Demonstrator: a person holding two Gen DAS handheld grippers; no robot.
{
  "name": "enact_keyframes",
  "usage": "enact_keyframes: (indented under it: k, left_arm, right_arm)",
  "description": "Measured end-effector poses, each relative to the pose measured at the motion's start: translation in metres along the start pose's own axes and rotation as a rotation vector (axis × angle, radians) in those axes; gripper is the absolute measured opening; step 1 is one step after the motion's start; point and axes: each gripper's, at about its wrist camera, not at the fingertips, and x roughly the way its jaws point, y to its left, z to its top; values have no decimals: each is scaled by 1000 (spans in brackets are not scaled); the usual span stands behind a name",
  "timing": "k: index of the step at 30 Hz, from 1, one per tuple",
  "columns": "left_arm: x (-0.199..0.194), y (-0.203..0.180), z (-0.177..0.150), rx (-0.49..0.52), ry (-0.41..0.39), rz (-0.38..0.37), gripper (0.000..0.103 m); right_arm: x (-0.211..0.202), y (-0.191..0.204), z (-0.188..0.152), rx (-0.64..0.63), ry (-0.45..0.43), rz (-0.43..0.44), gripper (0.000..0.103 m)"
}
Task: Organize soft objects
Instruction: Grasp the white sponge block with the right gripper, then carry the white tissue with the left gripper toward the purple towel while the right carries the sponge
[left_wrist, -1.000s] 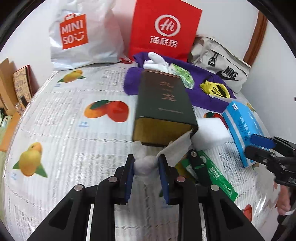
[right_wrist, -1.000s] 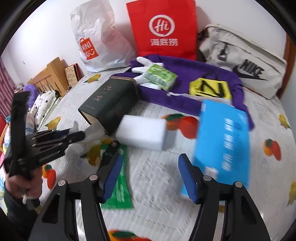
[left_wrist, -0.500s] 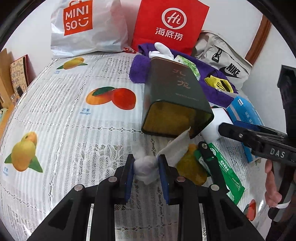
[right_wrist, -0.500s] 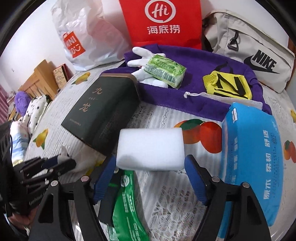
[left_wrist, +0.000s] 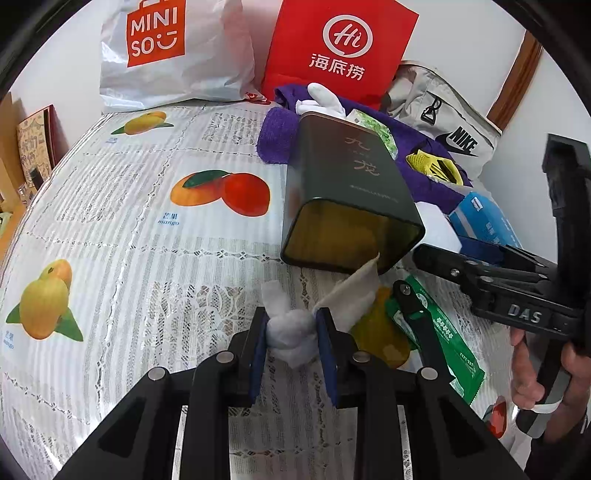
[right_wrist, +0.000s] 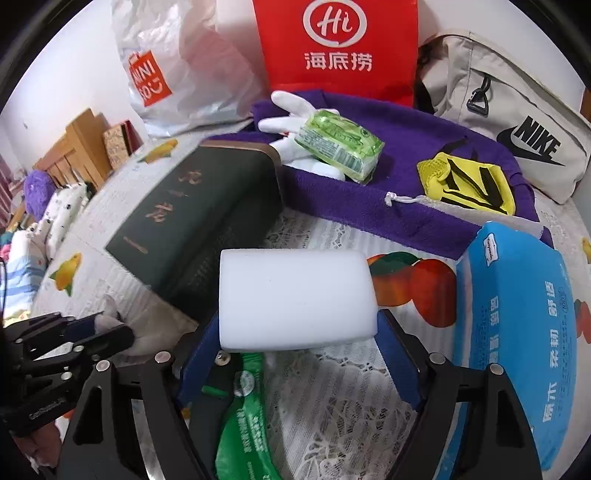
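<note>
My left gripper (left_wrist: 291, 332) is shut on a crumpled white tissue (left_wrist: 291, 334), just in front of the open end of a dark green tin box (left_wrist: 351, 206) lying on its side. My right gripper (right_wrist: 295, 332) is open, its blue pads on either side of a white sponge block (right_wrist: 295, 299), close to its ends. A purple towel (right_wrist: 406, 147) behind holds a white glove (right_wrist: 291, 110), a green tissue pack (right_wrist: 338, 138) and a yellow mesh pouch (right_wrist: 465, 182). The right gripper also shows at the right edge of the left wrist view (left_wrist: 498, 280).
A blue tissue pack (right_wrist: 517, 332) lies right of the sponge. A green sachet (right_wrist: 243, 424) and a black tool (left_wrist: 413, 310) lie under the right gripper. A MINISO bag (left_wrist: 166, 51), a red bag (left_wrist: 340, 48) and a Nike bag (right_wrist: 517, 122) stand at the back.
The right gripper has moved forward until its pads flank the white sponge. The left gripper has kept its hold on the tissue and shifted slightly left of the tin.
</note>
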Motion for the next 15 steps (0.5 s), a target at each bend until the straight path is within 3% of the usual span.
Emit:
enact_keyframes:
  k: [7, 15]
  left_arm:
    - [-9, -6, -8, -12, -3, 22, 25]
    - [-23, -17, -27, -39, -2, 34, 25]
  right_arm:
    - [-40, 0, -19, -13, -40, 24, 80]
    - [-89, 4, -72, -45, -35, 114, 80]
